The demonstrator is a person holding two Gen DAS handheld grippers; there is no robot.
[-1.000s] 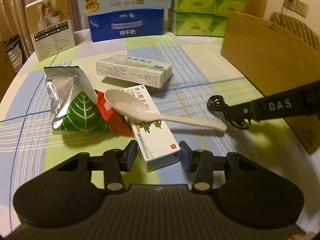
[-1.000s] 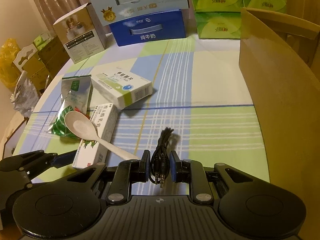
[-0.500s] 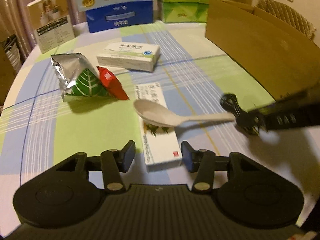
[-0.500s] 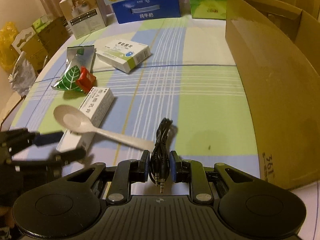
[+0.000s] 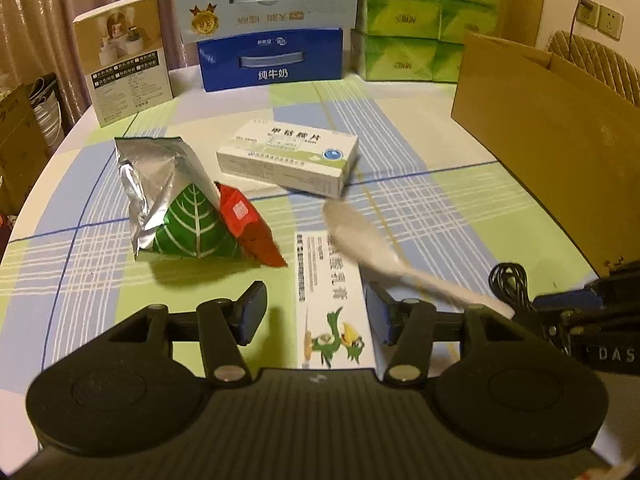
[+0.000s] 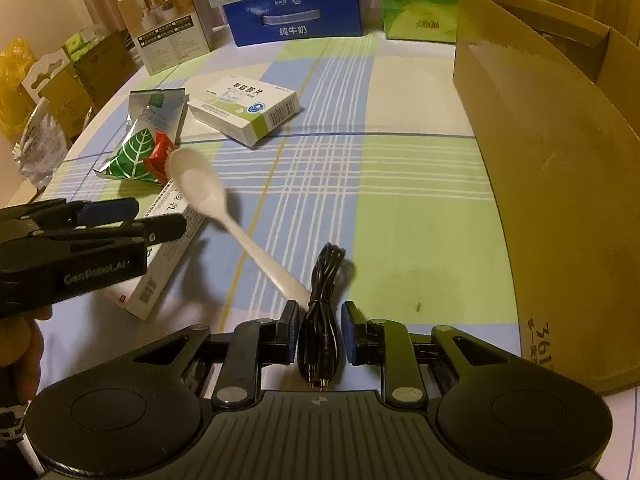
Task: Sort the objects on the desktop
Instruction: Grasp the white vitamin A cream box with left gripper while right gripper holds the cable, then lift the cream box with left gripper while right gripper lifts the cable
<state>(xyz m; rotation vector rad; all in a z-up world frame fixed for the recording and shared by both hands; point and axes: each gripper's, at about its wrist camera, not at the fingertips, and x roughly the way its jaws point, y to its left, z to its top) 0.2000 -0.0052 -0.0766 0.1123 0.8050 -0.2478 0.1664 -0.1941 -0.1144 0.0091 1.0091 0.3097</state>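
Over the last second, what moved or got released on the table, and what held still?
The right tongs have just been opening, freeing the black cable still lying between them. The left tongs have also widened around the long ointment box. The spoon swung, blurred. Snack packets and pill box stayed.

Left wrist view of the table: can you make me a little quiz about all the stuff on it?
1. Pick one: the milk carton at the back, the one with a handle, is A) red, B) blue, C) yellow.
2. True or false: the red packet touches the leaf packet.
3. Count: how many medicine boxes lie flat on the checked tablecloth?

Key: 1. B. 2. True. 3. Two: the pill box and the long box.
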